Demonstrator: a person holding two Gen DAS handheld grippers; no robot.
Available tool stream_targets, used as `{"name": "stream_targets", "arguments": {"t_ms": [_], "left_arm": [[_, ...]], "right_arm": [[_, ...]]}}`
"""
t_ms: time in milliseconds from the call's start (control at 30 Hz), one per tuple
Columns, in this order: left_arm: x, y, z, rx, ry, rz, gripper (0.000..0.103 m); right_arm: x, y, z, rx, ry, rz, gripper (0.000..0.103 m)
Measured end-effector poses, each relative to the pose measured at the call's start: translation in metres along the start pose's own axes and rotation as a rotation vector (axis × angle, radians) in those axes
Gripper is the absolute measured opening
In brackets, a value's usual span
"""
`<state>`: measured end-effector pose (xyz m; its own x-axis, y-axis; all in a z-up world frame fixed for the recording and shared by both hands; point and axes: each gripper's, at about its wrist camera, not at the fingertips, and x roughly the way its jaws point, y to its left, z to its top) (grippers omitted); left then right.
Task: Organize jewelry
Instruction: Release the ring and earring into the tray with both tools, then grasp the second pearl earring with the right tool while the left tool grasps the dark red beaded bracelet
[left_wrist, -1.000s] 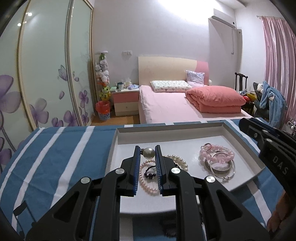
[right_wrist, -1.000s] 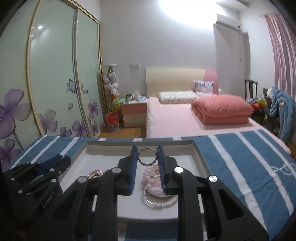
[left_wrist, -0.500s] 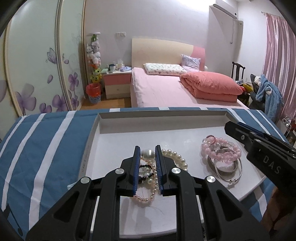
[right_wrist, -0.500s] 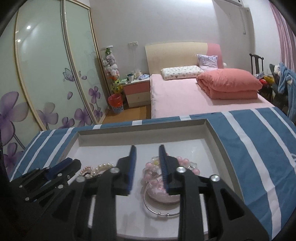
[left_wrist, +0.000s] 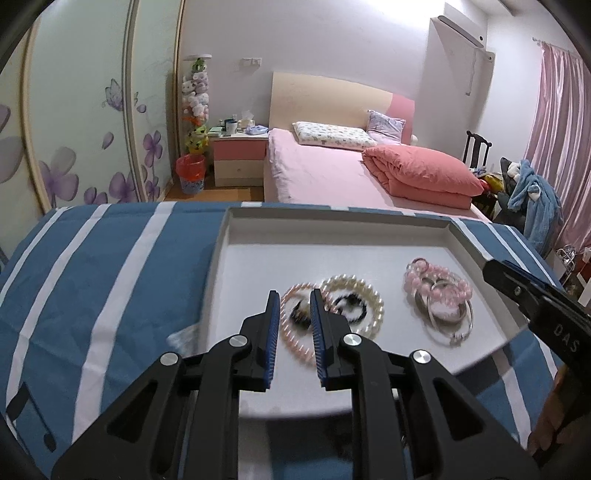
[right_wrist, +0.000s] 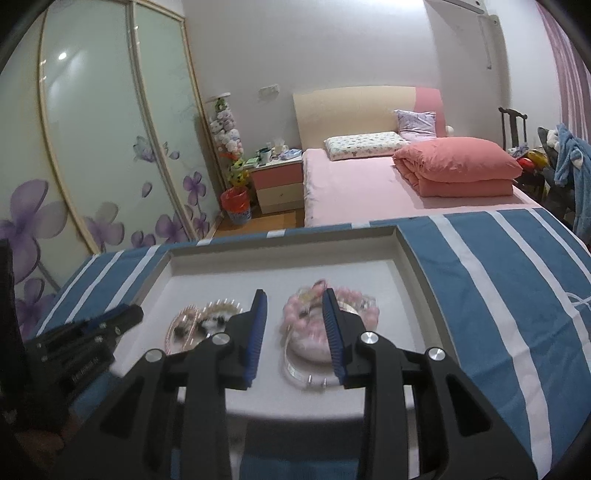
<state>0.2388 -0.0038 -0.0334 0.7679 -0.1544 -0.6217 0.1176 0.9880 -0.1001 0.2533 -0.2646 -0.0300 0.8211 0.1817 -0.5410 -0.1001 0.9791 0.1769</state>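
Observation:
A white tray lies on a blue and white striped cloth. In it are a pink pearl bracelet, a white pearl bracelet around a black beaded piece, and to the right a pink bead bracelet on silver bangles. My left gripper is open and empty, just above the pink pearl bracelet. My right gripper is open and empty, above the pink bead bracelet and silver bangles. The pearl bracelets lie to its left in the tray.
The striped cloth spreads left and right of the tray. Behind it are a pink bed, a bedside table, a sliding wardrobe at left and a chair with clothes at right.
Both grippers have drawn back and tilted down over the tray. The right gripper's jaws have opened wider. The left gripper has shifted left relative to the pearls.

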Motion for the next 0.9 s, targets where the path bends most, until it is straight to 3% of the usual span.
{"name": "stream_targets", "arguments": {"t_ms": [133,300,367,433,733,900], "left_arm": [[-0.016,0.011,-0.017,0.002,0.030,0.011,0.018],[-0.031,0.021,-0.038,0.020,0.069,0.016,0.018],[-0.035,0.025,-0.045,0.024,0.087,0.017,0.029],[-0.038,0.030,-0.050,0.018,0.086,0.027,0.036],[-0.038,0.038,-0.056,-0.005,0.082,0.048,0.036],[-0.035,0.040,-0.057,-0.018,0.092,0.046,0.036]], "right_arm": [[-0.013,0.007,-0.020,-0.045,0.058,0.032,0.031],[-0.012,0.018,-0.050,-0.114,0.196,0.100,0.030],[-0.009,0.024,-0.061,-0.129,0.240,0.110,0.029],[-0.006,0.029,-0.066,-0.139,0.261,0.109,0.029],[0.003,0.046,-0.069,-0.178,0.294,0.125,0.028],[0.006,0.047,-0.070,-0.186,0.314,0.110,0.023]]}}
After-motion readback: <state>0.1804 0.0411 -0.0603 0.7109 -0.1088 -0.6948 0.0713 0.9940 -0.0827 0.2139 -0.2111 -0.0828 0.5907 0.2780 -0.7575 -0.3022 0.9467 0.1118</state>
